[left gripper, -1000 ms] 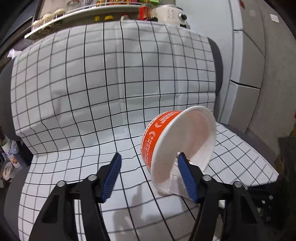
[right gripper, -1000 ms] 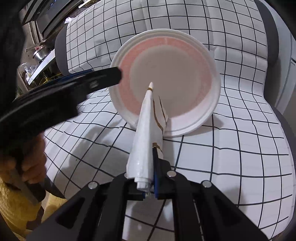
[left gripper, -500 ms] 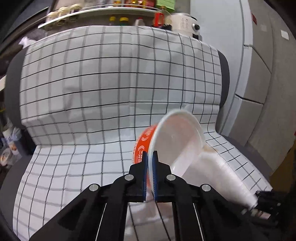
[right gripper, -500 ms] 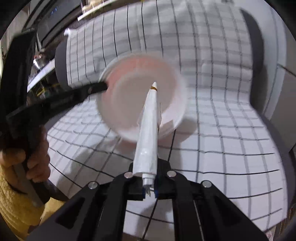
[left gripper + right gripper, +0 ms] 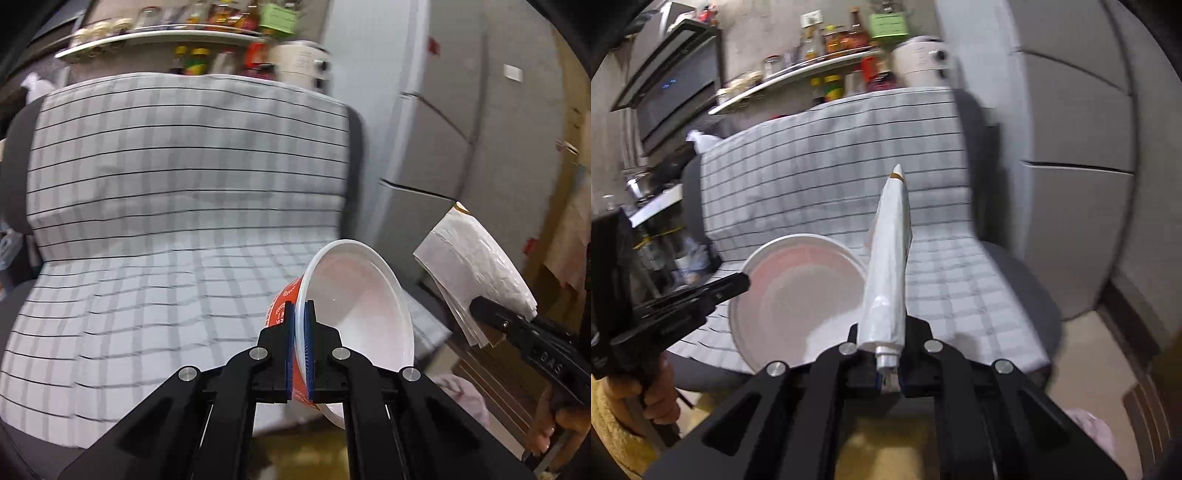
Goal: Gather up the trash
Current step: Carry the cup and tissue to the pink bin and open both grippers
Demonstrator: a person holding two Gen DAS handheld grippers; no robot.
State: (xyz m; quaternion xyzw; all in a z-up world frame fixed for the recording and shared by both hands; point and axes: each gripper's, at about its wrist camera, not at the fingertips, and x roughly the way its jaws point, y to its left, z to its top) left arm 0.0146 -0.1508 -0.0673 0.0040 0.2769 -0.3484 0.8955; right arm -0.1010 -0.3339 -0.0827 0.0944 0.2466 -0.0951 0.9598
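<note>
The noodle cup [image 5: 354,310] hung off the seat's right edge, its rim pinched in the left gripper [image 5: 300,321]; the right gripper [image 5: 888,373] clamped a folded white wrapper [image 5: 890,258]. Carry-off step, apparently; next needs a bin, none visible.

One white foam bowl with an orange printed outside [image 5: 354,295] — one flat white paper wrapper [image 5: 476,269]. Two black two-finger grippers [image 5: 300,317] [image 5: 888,373], and one seat draped in grid-checked cloth [image 5: 177,192].

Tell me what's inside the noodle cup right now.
Nothing visible: the cup, held by the left gripper, shows a bare white-pink inside. The packet in the right gripper hides part of it.
</note>
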